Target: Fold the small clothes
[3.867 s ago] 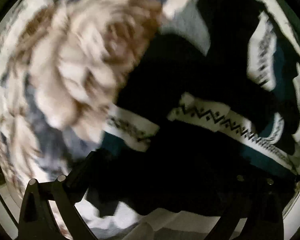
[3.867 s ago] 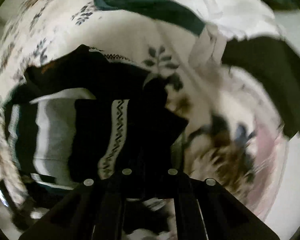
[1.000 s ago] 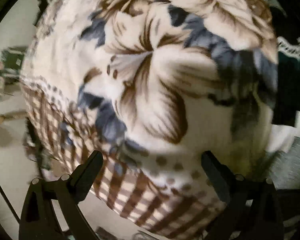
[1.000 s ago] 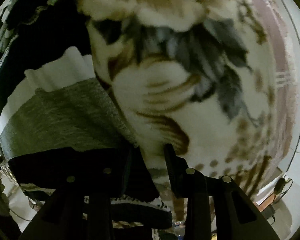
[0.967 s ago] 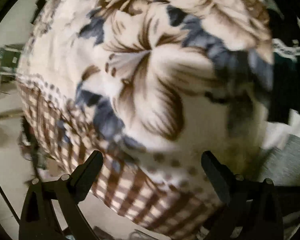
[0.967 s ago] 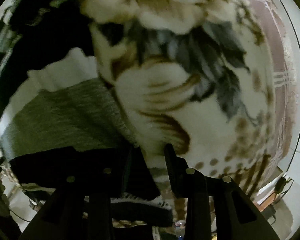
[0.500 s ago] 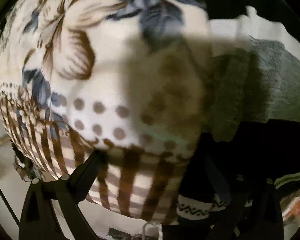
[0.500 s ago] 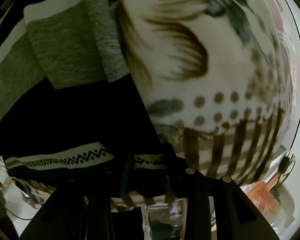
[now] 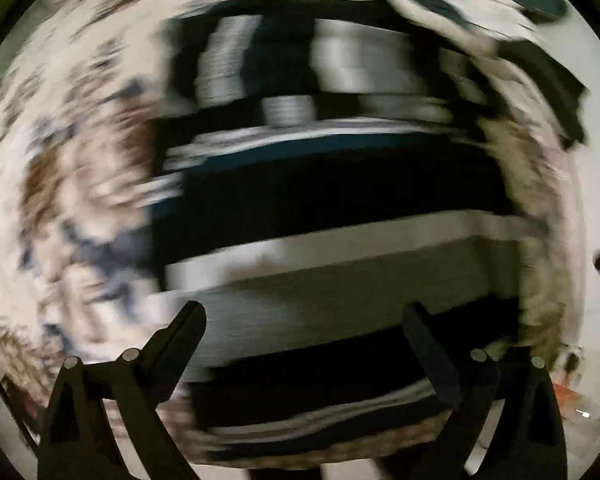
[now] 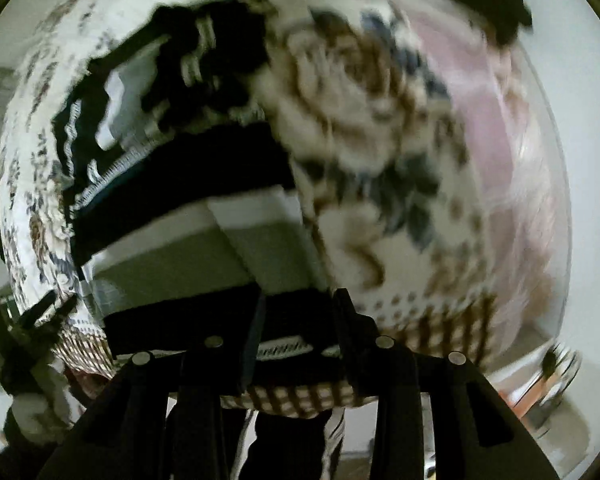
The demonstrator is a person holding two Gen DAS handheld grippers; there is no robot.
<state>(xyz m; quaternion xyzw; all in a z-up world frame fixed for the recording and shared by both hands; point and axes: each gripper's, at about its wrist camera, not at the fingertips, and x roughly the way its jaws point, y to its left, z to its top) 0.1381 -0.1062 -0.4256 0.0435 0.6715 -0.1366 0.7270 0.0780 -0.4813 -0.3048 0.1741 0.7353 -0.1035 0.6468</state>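
Note:
A striped knit sweater (image 9: 340,200) with black, white, grey and teal bands lies spread on a floral blanket (image 9: 72,184); the left wrist view is blurred. My left gripper (image 9: 304,332) is open and empty above the sweater's near hem. In the right wrist view the sweater (image 10: 180,252) lies at left, its black patterned hem nearest. My right gripper (image 10: 298,320) has its jaws partly apart with the hem edge (image 10: 292,340) between them; whether it grips is unclear.
The cream, brown and blue floral blanket (image 10: 400,168) covers the surface, with a checked border (image 10: 300,396) at its near edge. More dark and white clothes (image 9: 500,28) lie heaped at the far side. Floor and small clutter (image 10: 556,380) show beyond the blanket's edge.
Both grippers have pulled back and up from the blanket's near edge, so the whole sweater now shows laid flat. The left gripper has swung right over the sweater. Both views blur.

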